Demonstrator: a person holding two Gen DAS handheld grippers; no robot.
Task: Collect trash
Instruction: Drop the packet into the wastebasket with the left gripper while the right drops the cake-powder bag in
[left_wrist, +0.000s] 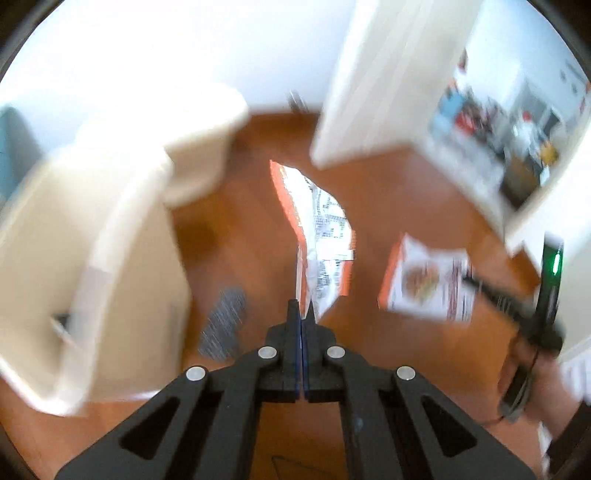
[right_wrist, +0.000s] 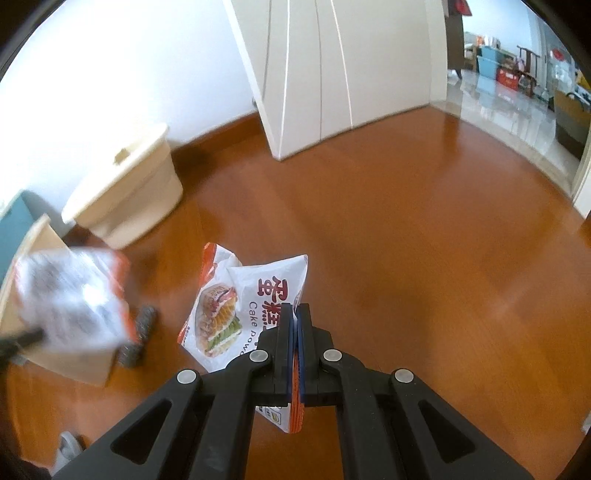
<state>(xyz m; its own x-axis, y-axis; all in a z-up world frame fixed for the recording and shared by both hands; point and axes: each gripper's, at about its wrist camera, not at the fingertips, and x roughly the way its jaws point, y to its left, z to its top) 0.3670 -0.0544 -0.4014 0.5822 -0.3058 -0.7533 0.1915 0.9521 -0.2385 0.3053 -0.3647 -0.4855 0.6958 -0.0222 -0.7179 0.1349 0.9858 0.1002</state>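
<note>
Orange-and-white cake powder bags number two. The left gripper (left_wrist: 302, 308) pinches one bag (left_wrist: 321, 236) by its edge, hanging toward twelve o'clock; the right gripper (right_wrist: 295, 314) clamps the second bag (right_wrist: 236, 306), which spreads toward ten o'clock. One cream bin (right_wrist: 129, 188) stands at ten o'clock by the white wall (right_wrist: 110, 74), with one cardboard box (right_wrist: 44, 295) at nine. One grey striped item (right_wrist: 138, 336) lies blurred beside the box. Glossy brown wood floor (right_wrist: 424, 229) runs to a white door (right_wrist: 332, 74).
</note>
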